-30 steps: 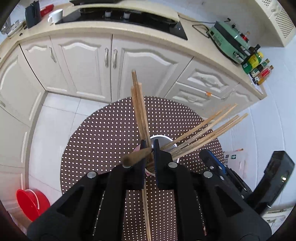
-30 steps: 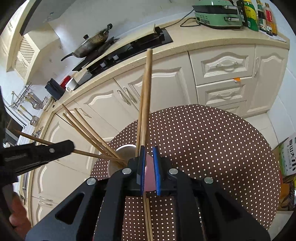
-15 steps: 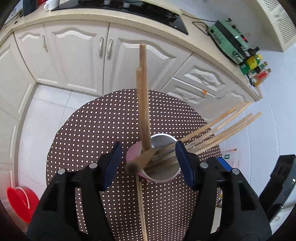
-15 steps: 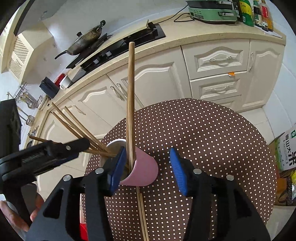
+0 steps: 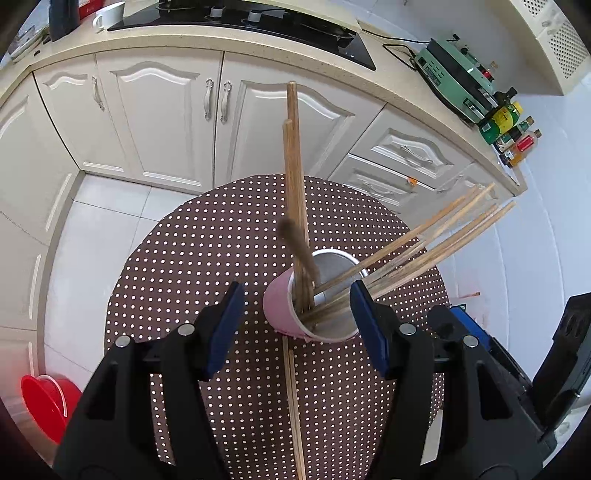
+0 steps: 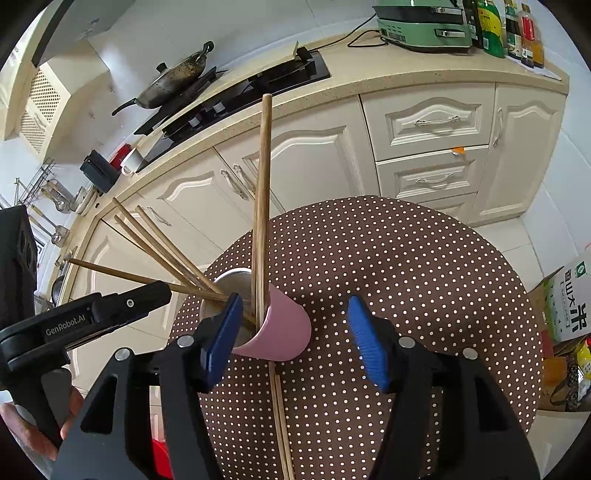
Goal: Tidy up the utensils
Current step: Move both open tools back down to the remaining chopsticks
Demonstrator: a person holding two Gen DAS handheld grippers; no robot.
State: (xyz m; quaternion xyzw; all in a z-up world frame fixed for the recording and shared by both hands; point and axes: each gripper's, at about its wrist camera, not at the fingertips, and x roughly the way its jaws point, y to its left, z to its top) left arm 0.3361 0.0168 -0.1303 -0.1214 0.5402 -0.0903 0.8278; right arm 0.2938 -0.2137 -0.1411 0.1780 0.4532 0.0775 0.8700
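Observation:
A pink cup (image 5: 279,306) with a metal inside stands on the round brown polka-dot table (image 5: 207,258). Several wooden chopsticks (image 5: 424,240) lean out of it, and two (image 5: 293,177) stand nearly upright. My left gripper (image 5: 297,325) is open and empty, its jaws either side of the cup. In the right wrist view the cup (image 6: 284,328) sits between my open, empty right gripper's (image 6: 295,339) jaws, with an upright chopstick (image 6: 261,199) in it. A pair of chopsticks (image 5: 293,406) lies on the table in front of the cup; it also shows in the right wrist view (image 6: 280,417).
White kitchen cabinets (image 5: 166,122) and a counter with a black hob (image 5: 240,22) curve behind the table. A green appliance (image 5: 454,77) and bottles (image 5: 506,122) stand on the counter. A red bucket (image 5: 44,402) is on the floor left. A cardboard box (image 6: 565,299) stands right of the table.
Both grippers opened wide and let go of their chopsticks, which now stand in the pink cup. Both grippers drew back a little from the cup.

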